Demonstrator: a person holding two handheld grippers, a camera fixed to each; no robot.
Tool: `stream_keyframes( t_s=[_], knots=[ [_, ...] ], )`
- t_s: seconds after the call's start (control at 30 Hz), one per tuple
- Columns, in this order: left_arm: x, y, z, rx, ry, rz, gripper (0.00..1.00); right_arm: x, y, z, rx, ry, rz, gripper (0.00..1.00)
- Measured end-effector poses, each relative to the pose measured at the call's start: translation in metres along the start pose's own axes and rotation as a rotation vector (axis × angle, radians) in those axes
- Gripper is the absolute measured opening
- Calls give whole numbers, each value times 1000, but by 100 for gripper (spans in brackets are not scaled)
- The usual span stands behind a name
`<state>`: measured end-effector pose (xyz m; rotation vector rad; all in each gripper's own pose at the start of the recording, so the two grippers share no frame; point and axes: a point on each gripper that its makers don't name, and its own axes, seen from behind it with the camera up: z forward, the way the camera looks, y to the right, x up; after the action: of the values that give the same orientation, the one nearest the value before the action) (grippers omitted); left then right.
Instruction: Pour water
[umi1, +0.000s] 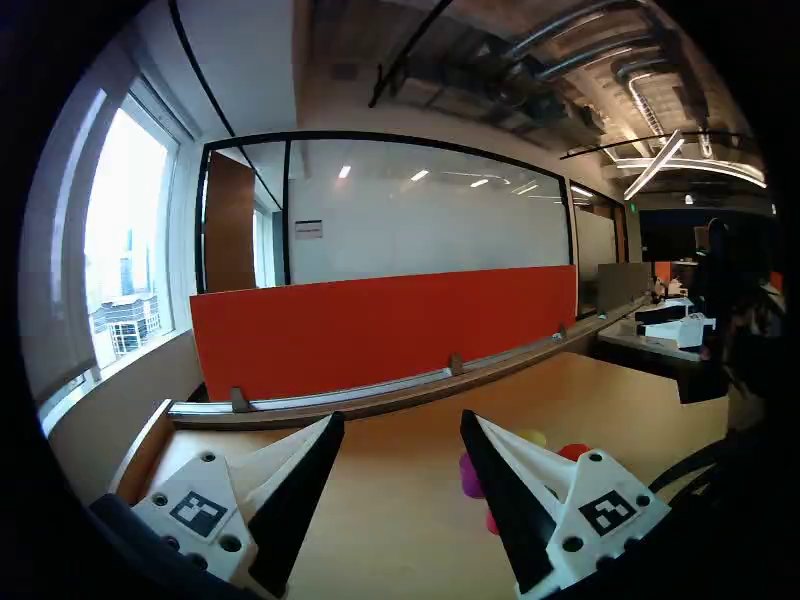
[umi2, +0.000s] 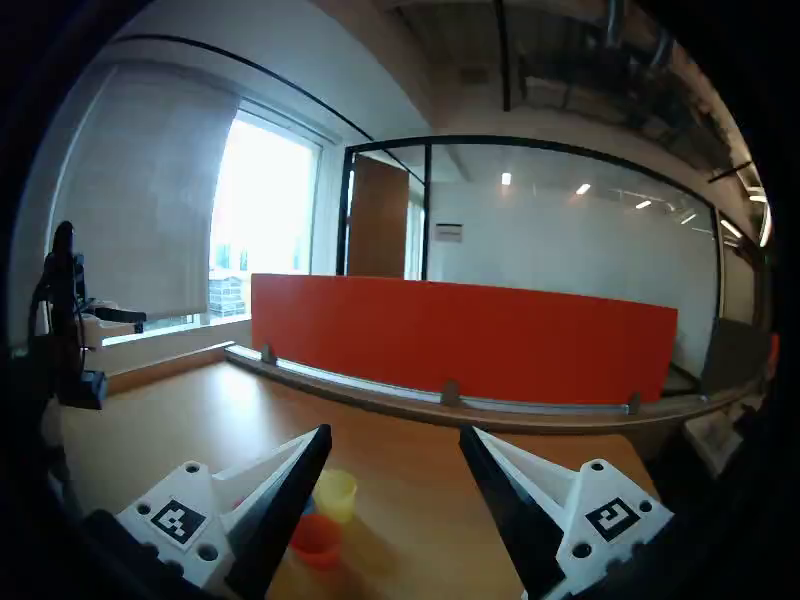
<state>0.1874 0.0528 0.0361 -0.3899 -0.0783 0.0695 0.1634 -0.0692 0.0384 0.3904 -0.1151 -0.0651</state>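
Right gripper view: one yellow cup (umi2: 335, 493)

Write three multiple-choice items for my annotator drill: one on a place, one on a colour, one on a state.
1. In the right gripper view, the yellow cup stands: A on the desk; B on the windowsill; C between the gripper's fingers.
2. The divider panel is: A blue; B orange-red; C green.
3. The right gripper is: A shut on a cup; B shut, empty; C open.
Key: 1A, it rests on the wood; 2B, plainly orange-red; 3C, its fingers stand wide apart.
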Motion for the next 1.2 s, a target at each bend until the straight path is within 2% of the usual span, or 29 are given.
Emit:
stream_keyframes(
  t_s=[0.2, 0.47, 0.67, 0.87, 1.07, 1.2],
  knots=[
    [4, 12, 3, -68, -4, 28, 86, 11, -19, 0, 94, 0, 4, 99],
    [6, 32, 7, -178, -13, 17, 86, 22, -43, 0, 205, -9, -24, 99],
    [4, 33, 10, -223, -26, 14, 86, 20, -58, 0, 284, -38, -64, 99],
    [2, 33, 11, -245, -36, 18, 86, 17, -69, -1, 350, -66, -75, 100],
    [0, 36, 12, -275, -46, 10, 86, 13, -73, -1, 380, -92, -108, 100],
    [-5, 39, 13, -296, -62, 34, 86, 11, -79, -1, 406, -111, -125, 99]
  ],
)
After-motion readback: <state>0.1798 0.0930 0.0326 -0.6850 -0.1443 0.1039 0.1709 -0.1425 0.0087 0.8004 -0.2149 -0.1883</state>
